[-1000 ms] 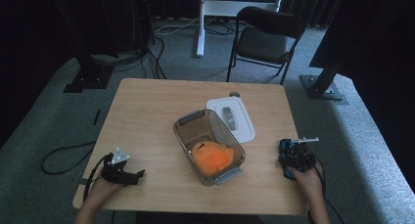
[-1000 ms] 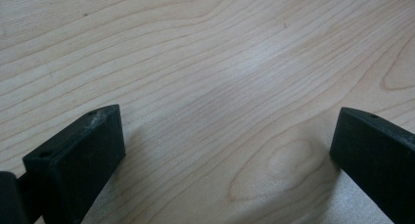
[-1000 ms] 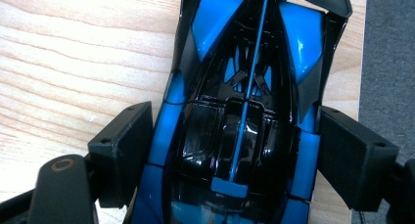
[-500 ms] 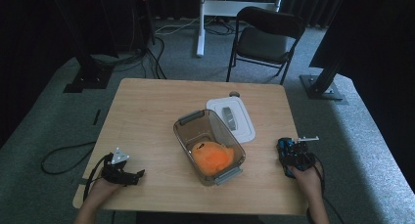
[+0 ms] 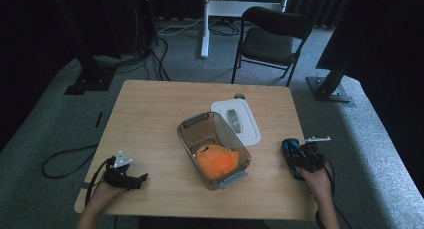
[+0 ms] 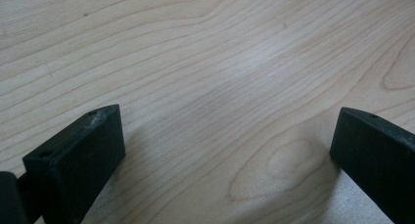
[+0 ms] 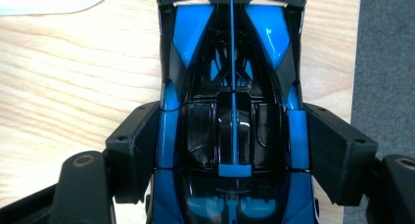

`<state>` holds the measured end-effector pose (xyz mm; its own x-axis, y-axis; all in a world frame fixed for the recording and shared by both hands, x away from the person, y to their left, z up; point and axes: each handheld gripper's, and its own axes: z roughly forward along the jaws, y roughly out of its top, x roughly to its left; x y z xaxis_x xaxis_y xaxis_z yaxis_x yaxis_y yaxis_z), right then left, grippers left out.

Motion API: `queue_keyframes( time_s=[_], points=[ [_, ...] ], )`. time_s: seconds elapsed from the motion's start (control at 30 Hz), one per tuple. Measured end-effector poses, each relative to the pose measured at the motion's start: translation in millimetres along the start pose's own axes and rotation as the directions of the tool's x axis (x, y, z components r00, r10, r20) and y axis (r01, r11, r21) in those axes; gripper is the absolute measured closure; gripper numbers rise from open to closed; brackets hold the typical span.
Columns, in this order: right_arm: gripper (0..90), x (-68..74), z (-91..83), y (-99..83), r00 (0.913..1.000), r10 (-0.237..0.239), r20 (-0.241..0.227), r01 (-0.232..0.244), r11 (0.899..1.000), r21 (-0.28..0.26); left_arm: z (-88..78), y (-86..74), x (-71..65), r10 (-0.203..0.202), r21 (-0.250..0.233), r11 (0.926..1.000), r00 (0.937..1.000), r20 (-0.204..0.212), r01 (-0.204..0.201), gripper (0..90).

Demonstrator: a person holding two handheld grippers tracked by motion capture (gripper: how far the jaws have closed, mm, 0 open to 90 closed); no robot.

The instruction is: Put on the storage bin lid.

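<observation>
Here the right gripper [image 7: 230, 150] has just been closing on the toy car [image 7: 232, 111], pads against its glossy blue-and-black flanks, at the table's [image 5: 150, 114] right near edge, likely bound for the clear plastic bin [image 5: 192, 134] holding a soft orange toy [image 5: 216, 159]. The bin's flat white lid [image 5: 250, 131] lies behind it. The left gripper [image 6: 230, 155] rests wide and empty on smooth wood.

The toy car [image 7: 232, 116] is glossy blue and black, with a thin blue stripe down its middle. The jaws are matte black. The surface [image 5: 150, 119] is pale wood with a wavy grain. The bin [image 5: 200, 134] is smoky grey and see-through, holding an orange plush toy [image 5: 216, 159]. The lid [image 5: 250, 126] is white. The chair [image 5: 272, 36] is black.
</observation>
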<state>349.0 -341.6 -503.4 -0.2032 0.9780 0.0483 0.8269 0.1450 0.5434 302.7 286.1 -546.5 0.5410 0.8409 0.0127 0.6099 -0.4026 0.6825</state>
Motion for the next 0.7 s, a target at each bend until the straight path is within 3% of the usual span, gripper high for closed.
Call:
queue_keyframes(
  time_s=[0.33, 0.7],
  points=[
    [27.1, 10.2, -20.9, 13.3, 0.9986, -0.027, -0.045, 0.025, 0.999, -0.045, 0.1, 0.0, 0.0, -0.001, -0.001, 1.0000, 1.0000, 0.000, 0.001, 0.2],
    [27.1, 20.4, -48.0, 29.9, 0.9959, -0.064, -0.064, 0.057, 0.993, -0.107, 0.1, 0.0, 0.0, 0.000, -0.001, 1.0000, 1.0000, 0.000, 0.000, 0.2]
  ],
)
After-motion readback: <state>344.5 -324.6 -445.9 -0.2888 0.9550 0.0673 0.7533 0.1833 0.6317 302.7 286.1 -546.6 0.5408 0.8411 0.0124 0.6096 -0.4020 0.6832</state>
